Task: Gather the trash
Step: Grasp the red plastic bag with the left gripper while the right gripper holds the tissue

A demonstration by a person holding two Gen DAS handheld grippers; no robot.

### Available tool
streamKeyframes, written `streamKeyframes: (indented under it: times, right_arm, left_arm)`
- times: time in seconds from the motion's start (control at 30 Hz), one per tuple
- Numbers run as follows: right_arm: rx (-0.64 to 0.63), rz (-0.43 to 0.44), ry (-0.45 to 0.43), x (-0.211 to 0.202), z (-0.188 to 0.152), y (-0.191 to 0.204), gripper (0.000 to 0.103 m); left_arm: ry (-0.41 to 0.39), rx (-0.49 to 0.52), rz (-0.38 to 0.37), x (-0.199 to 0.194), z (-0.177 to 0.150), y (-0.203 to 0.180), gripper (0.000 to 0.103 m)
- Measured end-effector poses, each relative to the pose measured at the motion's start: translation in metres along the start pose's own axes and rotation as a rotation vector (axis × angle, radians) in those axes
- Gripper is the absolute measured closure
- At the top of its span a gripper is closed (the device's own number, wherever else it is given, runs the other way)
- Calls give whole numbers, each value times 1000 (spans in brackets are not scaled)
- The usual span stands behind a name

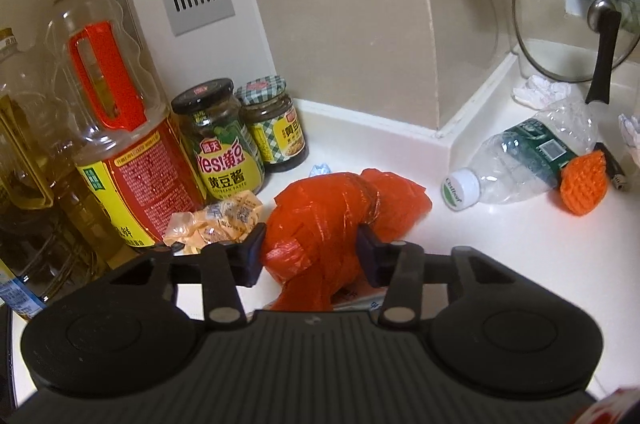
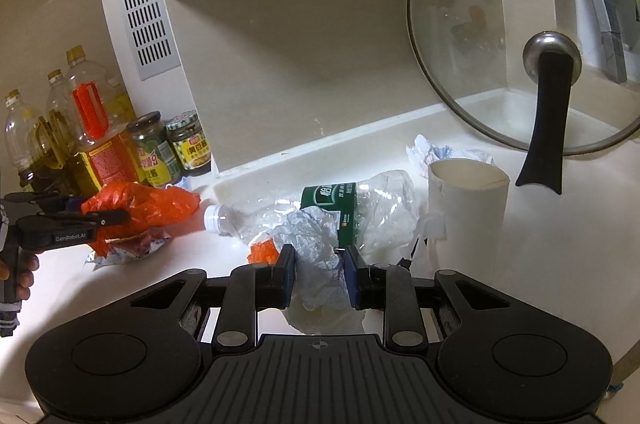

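Observation:
An orange plastic bag point(image 1: 320, 220) lies crumpled on the white counter point(image 1: 500, 264). My left gripper point(image 1: 312, 256) is shut on it, both pads pressed into its sides. The right wrist view shows the same grip from the side, with the left gripper point(image 2: 104, 210) around the orange bag point(image 2: 160, 204) and a hand on its handle. My right gripper point(image 2: 320, 272) is shut on a wad of crumpled white paper point(image 2: 316, 256), held above the counter. A crushed clear bottle point(image 2: 368, 208) with a green label lies just beyond it.
Oil bottles point(image 1: 116, 128) and two sauce jars point(image 1: 224, 140) crowd the left wall. A yellowish wrapper point(image 1: 216, 220), an orange mesh piece point(image 1: 584, 184) and more crumpled paper point(image 2: 432, 150) lie about. A white cup point(image 2: 468, 208) and a leaning glass lid point(image 2: 520, 36) stand right.

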State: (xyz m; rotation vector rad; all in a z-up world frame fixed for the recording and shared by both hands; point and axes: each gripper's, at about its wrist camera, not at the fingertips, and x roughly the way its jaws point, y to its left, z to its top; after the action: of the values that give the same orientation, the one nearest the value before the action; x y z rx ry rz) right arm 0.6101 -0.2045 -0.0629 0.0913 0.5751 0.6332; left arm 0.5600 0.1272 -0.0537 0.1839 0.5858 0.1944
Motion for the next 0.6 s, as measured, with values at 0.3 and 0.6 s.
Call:
streamKeyframes:
  times: [0.3,0.6]
  right_arm:
    - [0,-2,-25,-14,0,4,77]
    - [10,2,-46,-40,-8,20,77]
  left_arm:
    - [-51,-35,-20,-37,11,4,65]
    - [-97,-103,-55,-95,5,11,65]
